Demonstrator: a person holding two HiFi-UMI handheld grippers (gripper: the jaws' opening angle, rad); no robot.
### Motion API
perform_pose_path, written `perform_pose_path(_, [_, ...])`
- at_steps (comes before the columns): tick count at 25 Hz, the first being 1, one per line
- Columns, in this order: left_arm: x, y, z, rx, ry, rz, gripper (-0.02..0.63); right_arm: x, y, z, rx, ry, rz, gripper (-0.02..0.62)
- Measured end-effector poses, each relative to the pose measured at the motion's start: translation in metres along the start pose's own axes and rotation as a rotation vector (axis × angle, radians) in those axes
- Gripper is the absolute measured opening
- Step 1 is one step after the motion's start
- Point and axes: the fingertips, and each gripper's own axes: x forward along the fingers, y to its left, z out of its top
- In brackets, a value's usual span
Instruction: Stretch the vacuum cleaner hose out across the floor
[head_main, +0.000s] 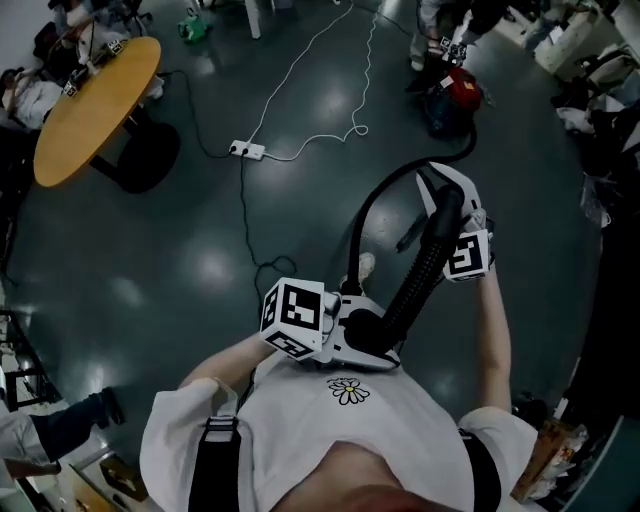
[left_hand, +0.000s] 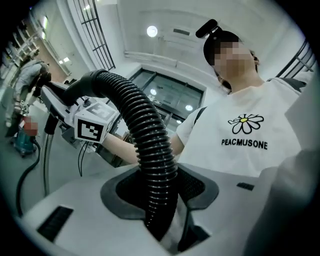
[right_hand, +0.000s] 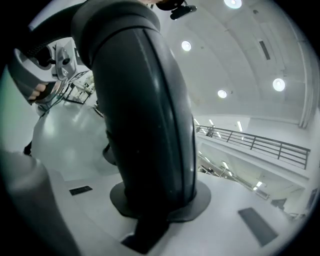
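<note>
Black ribbed hose (head_main: 420, 272) hangs looped above the floor (head_main: 200, 200), nearer the person than the vacuum cleaner (head_main: 455, 95). Left gripper (head_main: 365, 335) fingers clamp its corrugated part, right gripper (head_main: 448, 205) fingers its smooth bend. Stretching seems barely begun.

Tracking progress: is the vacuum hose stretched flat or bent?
Bent: the hose arches in the air between the left gripper and right gripper.

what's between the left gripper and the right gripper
The ribbed black hose spans the gap, gripped by left gripper and right gripper; head view shows it.
</note>
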Motion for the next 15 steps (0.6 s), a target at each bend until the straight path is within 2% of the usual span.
perform_pose_path(3, [-0.013,-0.047,0.004,-0.036,-0.162,0.039,0.183,-0.025,0.063,0.038,-0.012,0.015,0.079,0.075])
perform_pose_path(4, [-0.012,-0.057,0.008,-0.046,-0.192,0.043,0.183,-0.037,0.078,0.043,-0.021,0.027,0.095,0.075])
perform_pose_path(6, [0.005,-0.074,0.006,-0.041,-0.167,0.03,0.183,-0.065,0.092,0.055,-0.042,0.039,0.094,0.075])
perform_pose_path(9, [0.042,-0.103,-0.013,-0.056,-0.107,-0.032,0.183,-0.117,0.095,0.075,-0.106,0.027,0.041,0.075])
perform_pose_path(12, [0.073,-0.13,-0.03,-0.096,-0.09,-0.107,0.183,-0.162,0.096,0.093,-0.222,-0.002,0.003,0.075])
perform_pose_path(15, [0.097,-0.161,-0.039,-0.163,-0.127,-0.217,0.183,-0.212,0.119,0.117,-0.384,-0.025,0.009,0.075])
